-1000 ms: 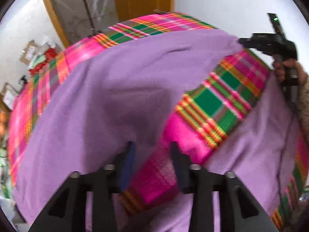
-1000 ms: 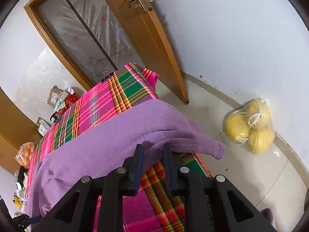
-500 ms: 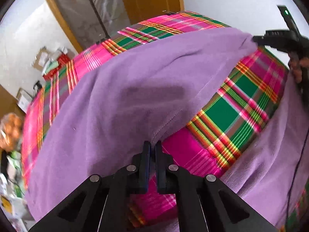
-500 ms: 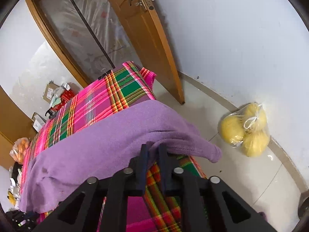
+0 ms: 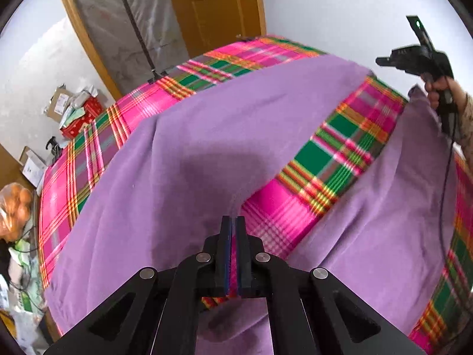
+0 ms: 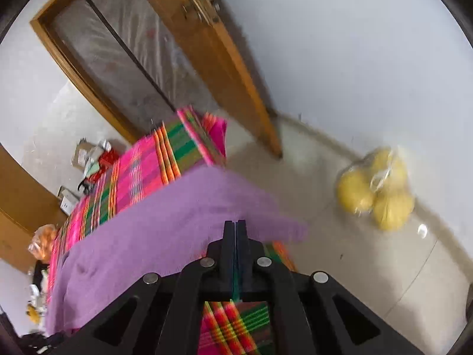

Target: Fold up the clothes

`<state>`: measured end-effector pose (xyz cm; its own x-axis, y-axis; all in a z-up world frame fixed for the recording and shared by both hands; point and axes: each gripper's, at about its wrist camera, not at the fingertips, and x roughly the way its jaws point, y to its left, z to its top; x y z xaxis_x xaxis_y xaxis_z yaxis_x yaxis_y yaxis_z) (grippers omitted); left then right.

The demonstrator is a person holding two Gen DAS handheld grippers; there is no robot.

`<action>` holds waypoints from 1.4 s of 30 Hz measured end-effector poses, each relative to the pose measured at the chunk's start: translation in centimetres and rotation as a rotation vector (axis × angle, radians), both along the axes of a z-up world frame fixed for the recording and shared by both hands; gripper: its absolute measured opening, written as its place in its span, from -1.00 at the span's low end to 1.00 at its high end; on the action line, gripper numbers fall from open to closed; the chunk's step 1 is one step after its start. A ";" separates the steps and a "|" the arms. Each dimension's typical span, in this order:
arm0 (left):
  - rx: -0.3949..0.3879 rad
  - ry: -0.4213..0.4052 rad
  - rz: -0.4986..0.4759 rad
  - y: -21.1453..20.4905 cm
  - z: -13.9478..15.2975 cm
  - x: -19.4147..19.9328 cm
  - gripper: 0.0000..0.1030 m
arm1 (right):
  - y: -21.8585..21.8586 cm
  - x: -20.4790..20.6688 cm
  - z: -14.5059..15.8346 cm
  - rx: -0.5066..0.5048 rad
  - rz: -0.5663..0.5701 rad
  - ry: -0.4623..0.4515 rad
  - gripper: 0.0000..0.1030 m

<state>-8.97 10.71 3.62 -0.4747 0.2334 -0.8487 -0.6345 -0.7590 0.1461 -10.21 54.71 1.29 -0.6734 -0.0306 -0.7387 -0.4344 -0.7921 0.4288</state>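
Note:
A purple garment [image 5: 207,136] lies spread over a table with a pink and green plaid cloth [image 5: 334,153]. Its two long parts run across the table with a strip of plaid between them. My left gripper [image 5: 234,222] is shut on the purple garment's inner edge near the table's front. My right gripper [image 6: 235,226] is shut on the same garment [image 6: 153,236] at its far end by the table's corner. The right gripper also shows in the left wrist view [image 5: 414,59], held by a hand at the far right.
A wooden door [image 6: 224,68] and a glass panel stand behind the table. A bag of yellow fruit [image 6: 375,189] lies on the floor by the wall. Boxes and clutter [image 5: 71,109] sit at the far left. A bag of oranges [image 5: 14,204] is at the left edge.
Both grippers closed on the purple garment's edge and have started lifting it. The right gripper view is now blurred with motion.

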 end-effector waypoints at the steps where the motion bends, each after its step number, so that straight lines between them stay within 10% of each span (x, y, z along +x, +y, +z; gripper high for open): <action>1: 0.006 -0.009 0.014 -0.2 -0.2 -0.2 -0.96 | -0.1 -0.1 -0.3 -0.012 -0.002 0.000 -0.86; 5: 0.005 -0.004 0.064 -0.3 -0.6 -0.9 -0.95 | 0.0 -0.5 -1.0 -0.054 -0.021 0.033 -0.14; 8: -0.025 0.006 0.091 -0.2 -0.8 -1.3 -0.91 | 0.0 -0.8 -1.2 -0.082 -0.023 0.050 -0.14; 12: -0.032 -0.009 0.082 0.4 -1.3 -1.4 -0.37 | 0.1 -1.7 -1.5 -0.090 -0.029 0.039 -0.11; 19: -0.063 -0.034 0.103 1.8 -2.7 -2.7 -0.36 | -0.2 -3.0 -1.9 -0.070 -0.040 -0.005 -0.10; 23: -0.052 -0.039 0.130 2.4 -2.9 -3.8 -0.36 | 0.0 -3.2 -1.9 -0.050 -0.061 -0.009 -0.48; 27: -0.035 -0.038 0.111 2.5 -2.5 -3.8 -0.89 | 0.3 -3.0 -1.2 -0.037 -0.074 0.020 -0.75; 36: 0.046 0.024 0.068 0.9 1.0 -0.9 -0.91 | -0.4 0.8 4.3 0.046 -0.068 0.154 -0.76; 42: 0.042 -0.037 0.020 1.8 -0.3 0.6 -0.91 | 0.6 2.2 3.6 0.083 -0.087 0.077 -0.76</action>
